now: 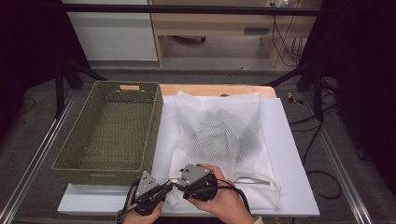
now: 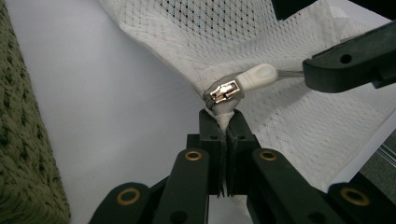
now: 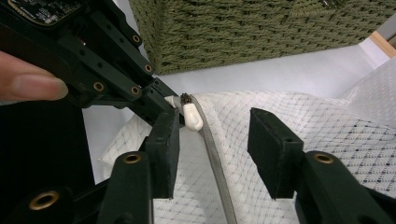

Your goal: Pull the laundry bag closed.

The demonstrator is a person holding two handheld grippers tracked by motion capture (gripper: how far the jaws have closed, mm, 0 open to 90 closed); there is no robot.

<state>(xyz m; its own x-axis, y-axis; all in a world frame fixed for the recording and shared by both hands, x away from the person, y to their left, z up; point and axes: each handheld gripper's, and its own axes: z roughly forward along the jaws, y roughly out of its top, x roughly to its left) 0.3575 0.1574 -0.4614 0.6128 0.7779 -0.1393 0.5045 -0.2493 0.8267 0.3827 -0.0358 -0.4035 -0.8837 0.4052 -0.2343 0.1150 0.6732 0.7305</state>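
Currently left gripper (image 2: 225, 122) is clamped on the white mesh laundry bag (image 1: 219, 140) corner; right gripper (image 3: 215, 140), half-open, straddles the white plastic zipper pull (image 3: 192, 115); zip unopened.

Mesh laundry bag (image 1: 219, 140): white, fine net pattern; grey contents visible through mesh.
Zipper tape (image 3: 212, 158): grey.
Zipper slider (image 2: 224, 91): silver metal.
Zipper pull tab (image 2: 256, 77): white.
Woven basket (image 1: 109, 130): olive green, plaited weave; tan label on far rim.
Table surface (image 1: 289, 154): white; far edge, light wood.
Gripper jaws: black, brass-coloured rivets.
Top plates: grey.
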